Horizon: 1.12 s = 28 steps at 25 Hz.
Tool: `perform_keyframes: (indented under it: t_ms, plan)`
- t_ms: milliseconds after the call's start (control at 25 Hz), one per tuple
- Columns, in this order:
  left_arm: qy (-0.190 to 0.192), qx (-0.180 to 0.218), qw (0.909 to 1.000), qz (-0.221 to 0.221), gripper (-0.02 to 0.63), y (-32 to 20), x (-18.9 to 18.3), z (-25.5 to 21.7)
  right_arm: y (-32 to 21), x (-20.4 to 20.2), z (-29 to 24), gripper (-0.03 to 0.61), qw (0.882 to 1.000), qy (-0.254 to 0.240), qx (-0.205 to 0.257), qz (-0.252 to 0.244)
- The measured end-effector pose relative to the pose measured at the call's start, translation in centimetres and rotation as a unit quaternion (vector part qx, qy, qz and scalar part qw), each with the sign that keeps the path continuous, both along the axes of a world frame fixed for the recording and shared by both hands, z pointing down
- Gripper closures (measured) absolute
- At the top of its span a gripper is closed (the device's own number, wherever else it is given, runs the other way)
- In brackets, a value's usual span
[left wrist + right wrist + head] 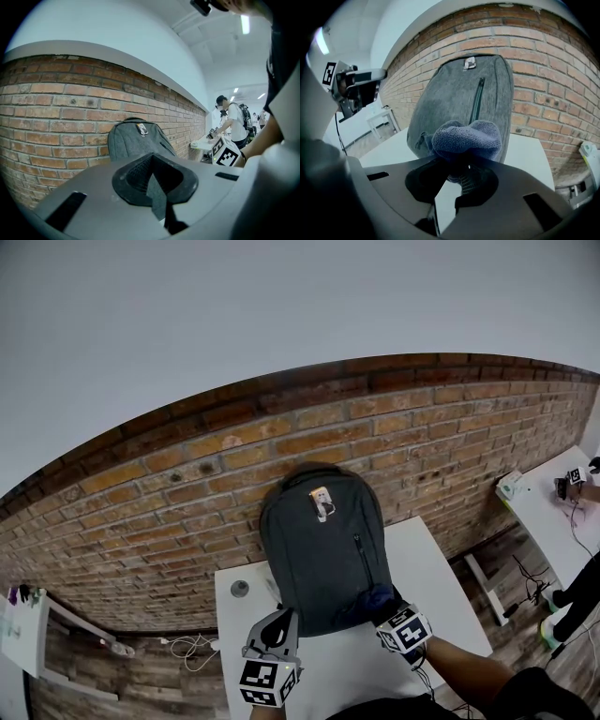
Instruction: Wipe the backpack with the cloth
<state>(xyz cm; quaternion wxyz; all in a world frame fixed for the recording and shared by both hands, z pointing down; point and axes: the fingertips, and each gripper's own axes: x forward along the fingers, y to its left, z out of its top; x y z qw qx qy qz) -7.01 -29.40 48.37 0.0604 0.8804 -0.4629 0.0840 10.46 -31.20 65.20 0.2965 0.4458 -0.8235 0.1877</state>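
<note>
A dark grey backpack (323,549) stands upright on the white table (436,563), leaning against the brick wall. It also shows in the left gripper view (136,140) and the right gripper view (459,93). My right gripper (386,607) (461,174) is shut on a bunched blue cloth (378,597) (466,137), which is at the backpack's lower right front, near its vertical zip. My left gripper (278,624) (152,182) is by the backpack's lower left corner. Its jaws are closed together with nothing between them.
A small round grey object (240,588) lies on the table left of the backpack. A brick wall (169,493) runs behind. Another white table (548,507) with gear is at the right, where a person (232,123) stands. Cables (192,645) lie on the floor at the left.
</note>
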Motion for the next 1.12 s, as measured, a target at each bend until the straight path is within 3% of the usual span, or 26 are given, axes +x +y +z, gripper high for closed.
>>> perform_keyframes:
  t_ms: [240,600,840,1120]
  plan:
    - [-0.002,-0.007,1.0000,-0.002,0.624,-0.1,-0.2,0.5,2.0,-0.2,4.8,0.531,0.999,0.012,-0.048,-0.003]
    - [-0.009,-0.008,0.9999,-0.008,0.624,-0.1,-0.6,0.8,3.1,-2.8,5.8,0.531,0.997,0.000,-0.073,-0.039]
    - [-0.009,-0.012,0.9998,-0.013,0.624,-0.1,-1.1,1.2,2.7,-4.4,4.8,0.531,0.998,-0.011,-0.062,-0.026]
    - [-0.011,-0.018,0.9997,-0.012,0.624,-0.1,-1.1,1.8,1.2,-6.0,1.2,0.531,0.998,-0.045,-0.015,-0.027]
